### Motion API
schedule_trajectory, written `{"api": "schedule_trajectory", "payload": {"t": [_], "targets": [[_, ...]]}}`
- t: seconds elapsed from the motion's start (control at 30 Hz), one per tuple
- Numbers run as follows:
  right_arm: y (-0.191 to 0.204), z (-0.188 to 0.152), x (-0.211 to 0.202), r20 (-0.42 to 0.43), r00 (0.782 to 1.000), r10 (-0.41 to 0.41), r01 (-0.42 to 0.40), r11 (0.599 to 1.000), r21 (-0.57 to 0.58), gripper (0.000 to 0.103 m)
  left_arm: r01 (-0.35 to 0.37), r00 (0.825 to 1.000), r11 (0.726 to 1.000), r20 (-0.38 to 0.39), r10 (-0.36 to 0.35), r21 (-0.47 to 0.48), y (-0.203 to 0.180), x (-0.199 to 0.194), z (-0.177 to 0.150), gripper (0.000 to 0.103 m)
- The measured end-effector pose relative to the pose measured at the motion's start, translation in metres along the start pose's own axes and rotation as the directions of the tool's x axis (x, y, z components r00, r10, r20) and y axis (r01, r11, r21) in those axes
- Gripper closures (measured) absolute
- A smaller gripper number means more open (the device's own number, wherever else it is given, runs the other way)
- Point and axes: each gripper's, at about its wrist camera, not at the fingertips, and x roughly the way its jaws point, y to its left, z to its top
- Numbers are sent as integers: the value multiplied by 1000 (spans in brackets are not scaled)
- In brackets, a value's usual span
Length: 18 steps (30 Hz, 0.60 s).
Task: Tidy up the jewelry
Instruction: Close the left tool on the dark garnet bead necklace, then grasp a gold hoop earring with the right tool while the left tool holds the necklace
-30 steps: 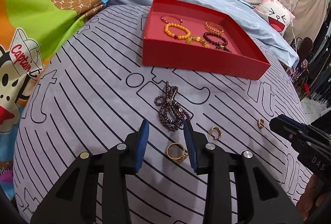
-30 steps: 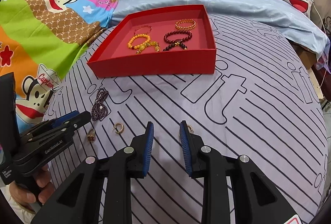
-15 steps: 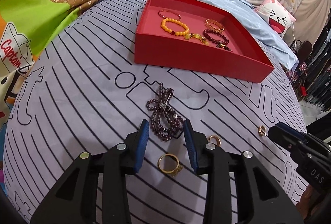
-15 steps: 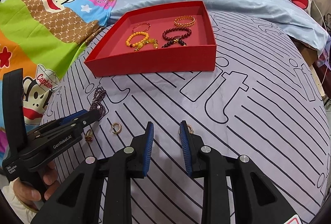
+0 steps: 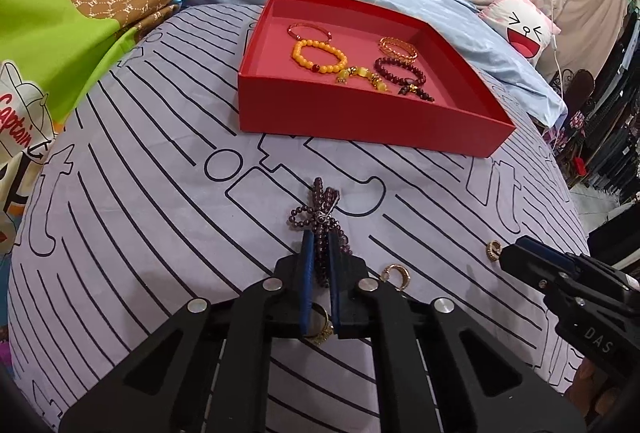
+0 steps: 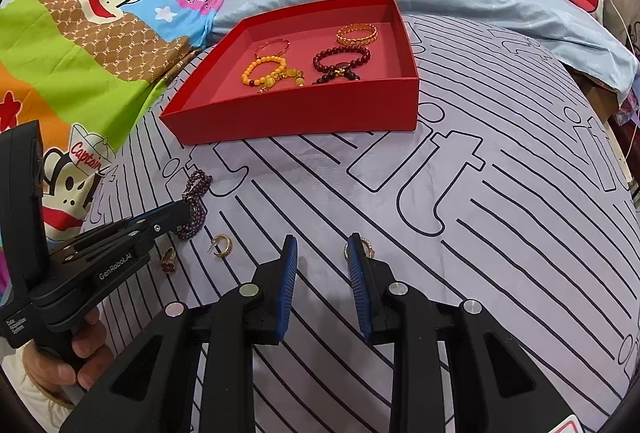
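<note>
My left gripper (image 5: 319, 237) is shut on the near end of a purple bead bracelet (image 5: 320, 209) that lies on the striped grey cloth; the right wrist view shows the same grip on the bracelet (image 6: 196, 193). Beyond it stands a red tray (image 5: 360, 117) holding an orange bead bracelet (image 5: 320, 57), a dark red one (image 5: 400, 71) and a gold bangle (image 5: 398, 47). My right gripper (image 6: 322, 247) stands open over bare cloth, with a small gold ring (image 6: 366, 245) just outside its right finger.
A gold hoop earring (image 6: 223, 245) and a ring with a red stone (image 6: 168, 261) lie between the two grippers. Another gold ring (image 5: 320, 325) shows under my left jaws. Colourful bedding (image 6: 80, 33) and pillows border the cloth.
My left gripper has slid forward over the purple bracelet and shut on it. The right gripper has stayed where it was, still open.
</note>
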Motion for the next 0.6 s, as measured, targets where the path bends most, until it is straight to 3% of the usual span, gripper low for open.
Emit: {"api": "schedule_trajectory", "payload": {"t": [0.6], "targets": [[-4, -27, -30, 20, 1000, 1, -1, 1000, -5, 77, 10, 998, 1000, 67, -9, -10, 8, -71, -16, 100]]}}
